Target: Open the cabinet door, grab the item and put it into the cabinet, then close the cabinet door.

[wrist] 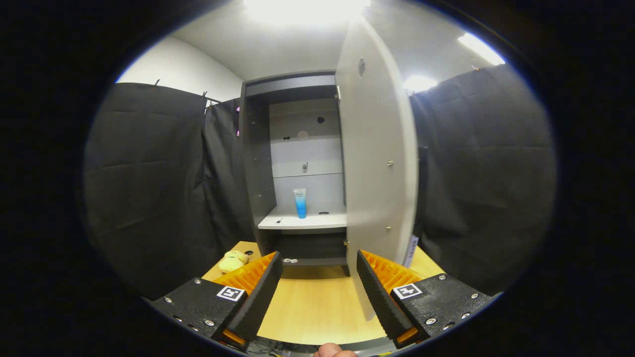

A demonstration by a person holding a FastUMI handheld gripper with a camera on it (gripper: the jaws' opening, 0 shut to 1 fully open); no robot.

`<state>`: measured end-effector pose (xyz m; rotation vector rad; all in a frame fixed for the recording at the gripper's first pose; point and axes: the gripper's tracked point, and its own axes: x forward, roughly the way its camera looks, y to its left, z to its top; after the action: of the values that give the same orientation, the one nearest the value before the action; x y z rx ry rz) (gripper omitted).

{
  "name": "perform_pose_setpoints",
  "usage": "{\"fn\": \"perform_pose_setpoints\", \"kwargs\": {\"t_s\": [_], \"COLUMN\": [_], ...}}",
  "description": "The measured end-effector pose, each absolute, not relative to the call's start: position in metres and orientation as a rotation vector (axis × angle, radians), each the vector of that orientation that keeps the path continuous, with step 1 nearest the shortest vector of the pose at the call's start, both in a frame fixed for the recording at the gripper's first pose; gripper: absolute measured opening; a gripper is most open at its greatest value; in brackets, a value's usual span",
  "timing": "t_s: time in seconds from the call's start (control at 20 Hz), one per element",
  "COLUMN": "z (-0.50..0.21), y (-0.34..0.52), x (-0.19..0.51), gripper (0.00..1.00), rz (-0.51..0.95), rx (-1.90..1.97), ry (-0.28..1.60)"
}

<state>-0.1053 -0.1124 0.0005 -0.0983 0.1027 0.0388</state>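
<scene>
The gripper (319,277) is released, its fingers spread wide over the bare table (317,302) with nothing between them. Beyond them the cabinet (258,168) stands with its door (377,163) swung open to the right, and a blue tube (300,203) stands upright on the shelf (302,221) inside. A yellow plush toy (233,260) lies on the table just left of the left finger.

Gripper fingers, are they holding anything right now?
No, nothing is held. The gripper is open, with only bare table between its fingers. The blue tube stands on the cabinet shelf, well beyond them.
</scene>
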Motion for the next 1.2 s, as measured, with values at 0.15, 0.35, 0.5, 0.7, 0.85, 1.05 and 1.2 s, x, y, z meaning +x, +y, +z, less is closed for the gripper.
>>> {"fn": "perform_pose_setpoints", "kwargs": {"t_s": [0.15,0.35,0.5,0.7,0.85,1.05,1.2], "z": [0.009,0.019,0.032,0.041,0.04,0.038,0.035], "y": [-0.176,-0.256,-0.291,-0.309,-0.306,-0.287,-0.286], "x": [-0.133,-0.129,-0.104,-0.053,-0.033,-0.024,-0.027], "gripper": [0.93,0.93,0.93,0.93,0.93,0.92,0.92], "rz": [-0.021,-0.088,-0.081,-0.018,0.046,0.131,0.101], "rx": [-0.116,-0.101,-0.082,-0.081,-0.088,-0.1,-0.066], "ry": [0.099,0.098,0.084,0.081,0.098,0.09,0.1]}}
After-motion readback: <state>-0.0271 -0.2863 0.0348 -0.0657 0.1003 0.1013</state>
